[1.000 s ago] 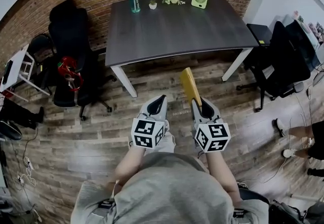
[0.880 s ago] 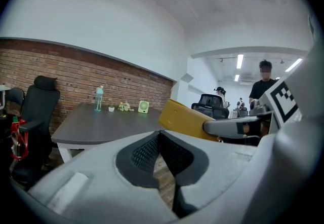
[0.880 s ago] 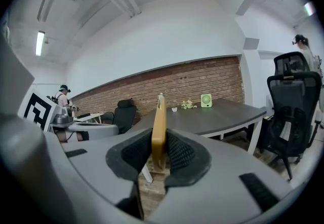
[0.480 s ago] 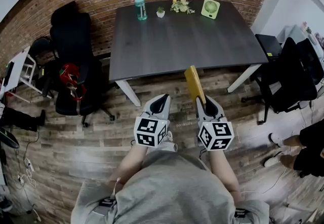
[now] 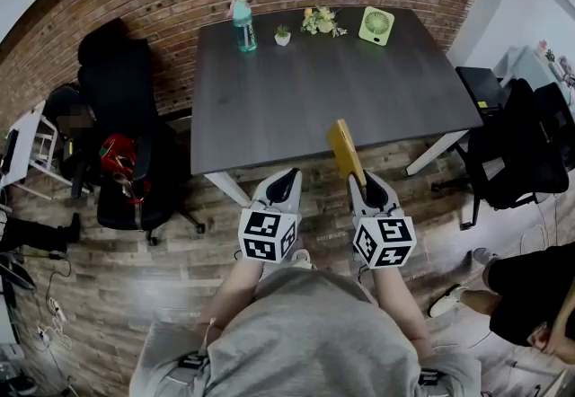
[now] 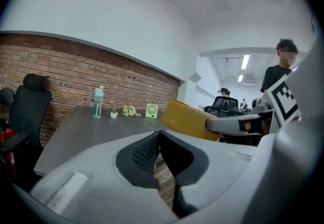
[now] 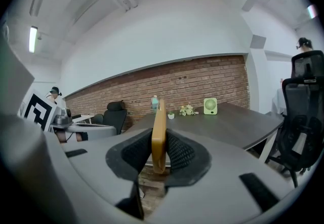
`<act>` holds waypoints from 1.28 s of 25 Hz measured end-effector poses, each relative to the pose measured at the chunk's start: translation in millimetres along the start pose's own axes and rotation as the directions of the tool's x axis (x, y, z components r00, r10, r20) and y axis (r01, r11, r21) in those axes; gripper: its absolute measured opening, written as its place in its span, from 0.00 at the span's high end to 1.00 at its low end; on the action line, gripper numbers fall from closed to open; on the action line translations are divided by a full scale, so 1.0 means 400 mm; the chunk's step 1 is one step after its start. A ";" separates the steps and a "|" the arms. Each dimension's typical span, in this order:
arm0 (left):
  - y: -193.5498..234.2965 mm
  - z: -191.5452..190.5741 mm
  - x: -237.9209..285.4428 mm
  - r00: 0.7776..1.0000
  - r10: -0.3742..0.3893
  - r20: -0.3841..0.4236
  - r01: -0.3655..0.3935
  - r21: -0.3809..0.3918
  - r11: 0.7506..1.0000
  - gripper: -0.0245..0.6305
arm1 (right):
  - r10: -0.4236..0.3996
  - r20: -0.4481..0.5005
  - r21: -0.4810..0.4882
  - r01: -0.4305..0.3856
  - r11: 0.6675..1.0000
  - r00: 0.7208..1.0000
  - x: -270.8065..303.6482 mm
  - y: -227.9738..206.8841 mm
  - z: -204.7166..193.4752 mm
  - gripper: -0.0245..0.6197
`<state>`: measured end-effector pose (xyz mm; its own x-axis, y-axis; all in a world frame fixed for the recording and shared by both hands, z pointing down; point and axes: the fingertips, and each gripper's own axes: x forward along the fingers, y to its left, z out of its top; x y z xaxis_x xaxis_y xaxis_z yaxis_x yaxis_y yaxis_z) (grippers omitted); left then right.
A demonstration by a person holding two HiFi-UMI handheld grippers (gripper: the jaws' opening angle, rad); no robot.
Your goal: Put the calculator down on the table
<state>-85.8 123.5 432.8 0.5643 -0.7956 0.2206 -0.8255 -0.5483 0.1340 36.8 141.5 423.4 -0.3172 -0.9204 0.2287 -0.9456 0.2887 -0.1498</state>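
Mustard-yellow plastic, the calculator (image 7: 158,121) stands on its thin edge between the pads of the right claw (image 7: 159,152), which is clamped on its lower end. The rest of it sticks out forward and upward past the fingertips. The left claw (image 6: 161,139) is just beside the right one, with its jaws together on nothing.

The main risk is a drop. Plank floor shows under the right claw, and the table (image 7: 238,116) begins just ahead of it. Letting go at this spot would probably send the calculator to the floor. The grip is also short, on one end of a flat slab, so a jolt could swing or slide it in the pads. If the claw goes in low, the near table edge (image 5: 269,157) could catch the slab's leading end. Set down on its edge, it would likely topple, so a roll of the wrist seems needed first.

Room is generous. Ahead of the right claw the dark top lies bare. The bottle (image 5: 239,22), small pot (image 5: 282,37), flowers (image 5: 322,21) and green fan (image 5: 376,25) all line the far edge, well apart from any landing place. Black chairs (image 5: 121,144) stand well off to either side, and a table leg (image 5: 229,189) lies ahead of the left claw.
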 end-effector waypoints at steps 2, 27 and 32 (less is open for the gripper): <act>0.025 0.006 0.032 1.000 -0.001 -0.005 0.001 -0.003 1.000 0.93 | -0.003 -0.004 0.001 0.003 1.000 1.000 0.038 -0.011 0.007 0.83; 0.204 0.025 0.297 0.998 -0.024 -0.065 0.022 -0.034 0.999 0.93 | -0.045 -0.053 0.022 0.046 0.999 0.998 0.329 -0.125 0.037 0.83; 0.242 0.031 0.369 0.998 -0.002 -0.068 -0.002 -0.054 0.999 0.94 | -0.030 -0.065 0.014 0.031 0.999 0.997 0.403 -0.169 0.050 0.83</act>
<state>-82.2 -50.2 466.1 0.5634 -0.7754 0.2851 -0.8261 -0.5321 0.1854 51.0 -31.4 451.2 -0.2924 -0.9095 0.2956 -0.9540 0.2561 -0.1557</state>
